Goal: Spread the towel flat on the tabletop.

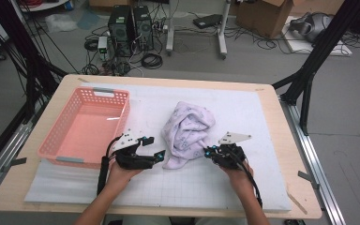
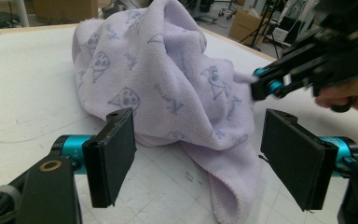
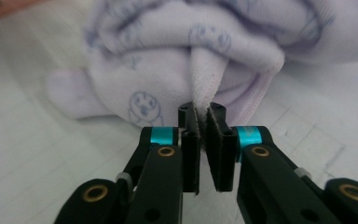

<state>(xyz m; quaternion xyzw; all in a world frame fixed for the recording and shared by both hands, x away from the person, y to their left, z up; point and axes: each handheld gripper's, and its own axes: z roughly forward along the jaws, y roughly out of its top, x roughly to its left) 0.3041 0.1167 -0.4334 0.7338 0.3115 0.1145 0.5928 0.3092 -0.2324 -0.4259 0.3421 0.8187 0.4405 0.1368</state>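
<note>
A crumpled lilac towel (image 1: 187, 132) with small printed animals lies on the white mat in the middle of the table. My right gripper (image 1: 208, 153) is at its right edge, shut on a pinched fold of the towel (image 3: 205, 74), which runs up from between the pads (image 3: 220, 140). My left gripper (image 1: 154, 149) sits just left of the towel's near corner, open, with the towel (image 2: 168, 84) lying ahead between its wide-spread pads (image 2: 114, 154). The right gripper (image 2: 265, 86) also appears across the cloth in the left gripper view.
An empty pink plastic basket (image 1: 58, 140) stands on the left side of the table, right beside my left hand. The white gridded mat (image 1: 243, 108) covers most of the wooden tabletop. Cables, computers and boxes lie on the floor beyond the far edge.
</note>
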